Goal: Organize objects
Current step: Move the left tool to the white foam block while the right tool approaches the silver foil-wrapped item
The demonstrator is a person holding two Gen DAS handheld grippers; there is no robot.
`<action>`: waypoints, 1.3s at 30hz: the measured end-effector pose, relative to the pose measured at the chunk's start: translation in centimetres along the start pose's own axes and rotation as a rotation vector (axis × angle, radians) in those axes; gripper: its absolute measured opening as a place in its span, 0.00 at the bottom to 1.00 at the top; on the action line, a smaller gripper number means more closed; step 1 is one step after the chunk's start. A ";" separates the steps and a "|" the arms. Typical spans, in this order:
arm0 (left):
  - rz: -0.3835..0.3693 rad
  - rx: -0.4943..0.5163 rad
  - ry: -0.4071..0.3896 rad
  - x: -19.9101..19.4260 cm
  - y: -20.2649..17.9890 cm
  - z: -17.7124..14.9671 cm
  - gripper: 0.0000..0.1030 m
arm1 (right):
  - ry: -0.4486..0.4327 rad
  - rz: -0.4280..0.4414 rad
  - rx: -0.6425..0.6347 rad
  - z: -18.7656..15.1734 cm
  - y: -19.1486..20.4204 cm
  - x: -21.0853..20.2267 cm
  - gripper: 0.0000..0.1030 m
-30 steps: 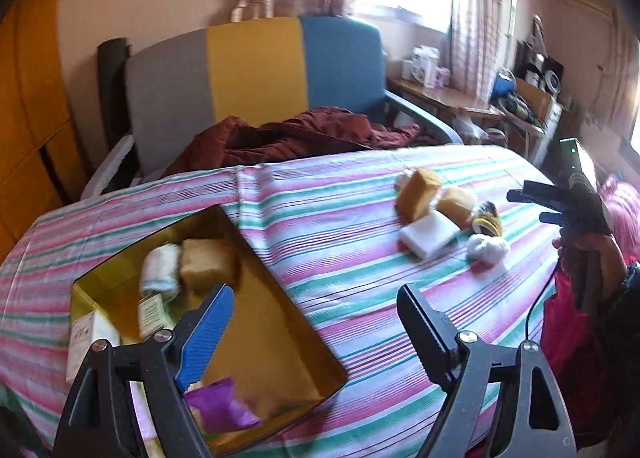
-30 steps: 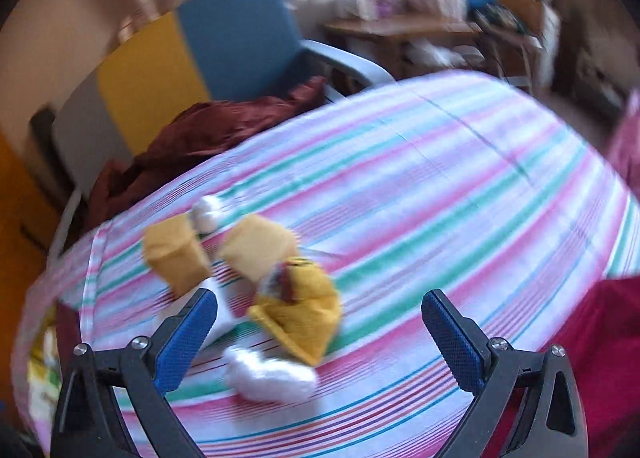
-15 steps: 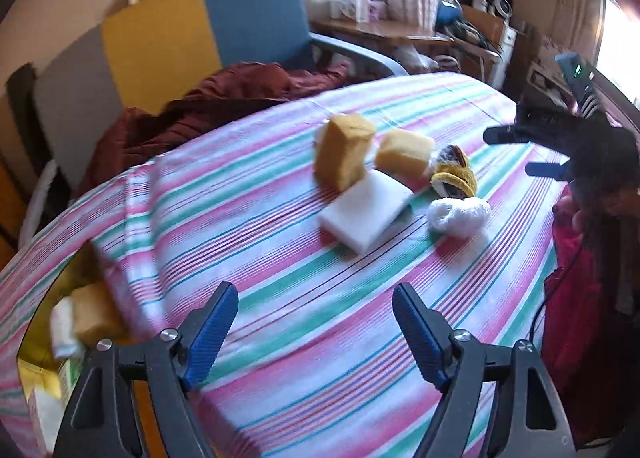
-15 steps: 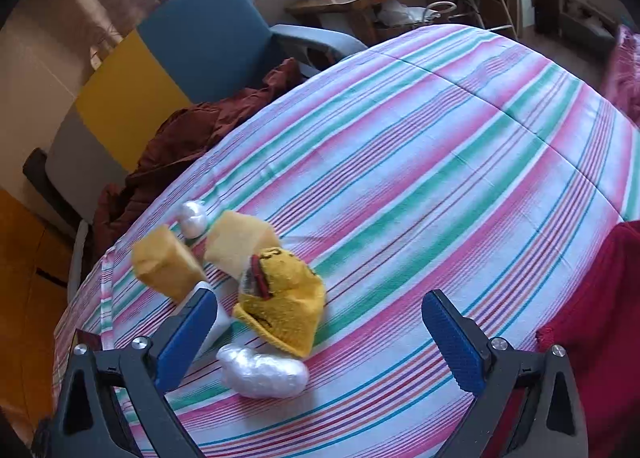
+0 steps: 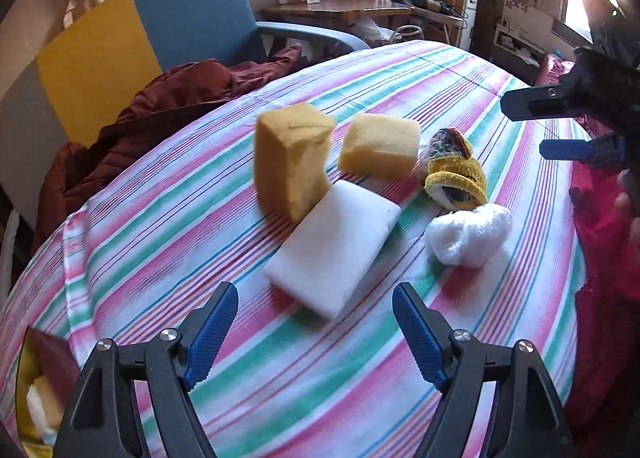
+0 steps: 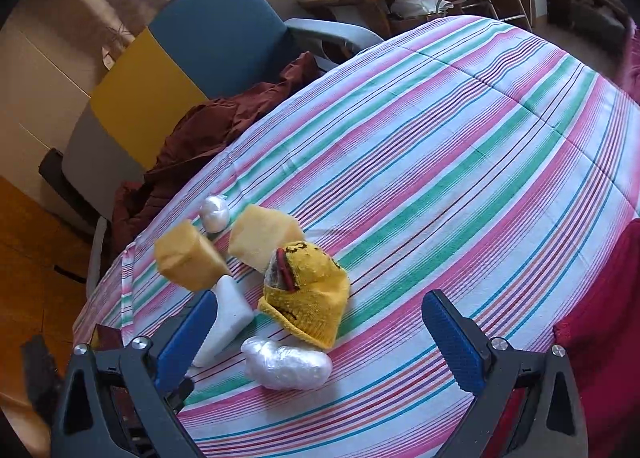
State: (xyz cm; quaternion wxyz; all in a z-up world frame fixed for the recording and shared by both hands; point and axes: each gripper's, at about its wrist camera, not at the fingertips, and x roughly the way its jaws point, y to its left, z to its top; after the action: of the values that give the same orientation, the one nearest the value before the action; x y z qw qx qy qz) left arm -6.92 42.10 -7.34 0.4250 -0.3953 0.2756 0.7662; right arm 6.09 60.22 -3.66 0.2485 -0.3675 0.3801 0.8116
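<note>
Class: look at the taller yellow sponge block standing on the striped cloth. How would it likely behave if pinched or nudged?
The sponge block looks porous, so probably light and squashy. It stands on a narrow end, leaning, so a nudge may tip it onto the white pad.

two tan-yellow foam sponge blocks stand on the striped cloth: a taller one [image 5: 292, 157] at the left and a squatter one [image 5: 380, 145] just right of it. one flat white foam pad [image 5: 332, 250] lies near them, touching the taller block. one yellow knitted sock roll with dark markings [image 5: 456, 173] sits to the right. two white plastic-wrapped bundles: a larger one [image 5: 468, 234] near and right, a small round one [image 6: 215, 213] far behind the blocks. one gold open box [image 5: 30, 390] shows at the near left edge.
</note>
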 end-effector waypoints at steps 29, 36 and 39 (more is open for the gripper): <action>0.018 0.029 -0.003 4.2 -1.2 0.8 0.62 | 0.026 0.002 0.039 0.5 -1.6 0.9 1.00; 0.054 -0.021 0.016 3.1 -1.3 -0.7 0.62 | 0.030 -0.009 0.054 0.7 -2.1 1.2 1.00; 0.068 -0.054 0.024 2.2 -1.5 -1.9 0.62 | 0.036 -0.011 0.061 0.7 -2.4 1.5 1.00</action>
State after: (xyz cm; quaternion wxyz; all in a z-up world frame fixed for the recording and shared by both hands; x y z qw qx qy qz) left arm -5.63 42.30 -10.35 0.3845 -0.4061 0.2731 0.7827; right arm 6.52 62.40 -5.53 0.2569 -0.3764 0.4071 0.7916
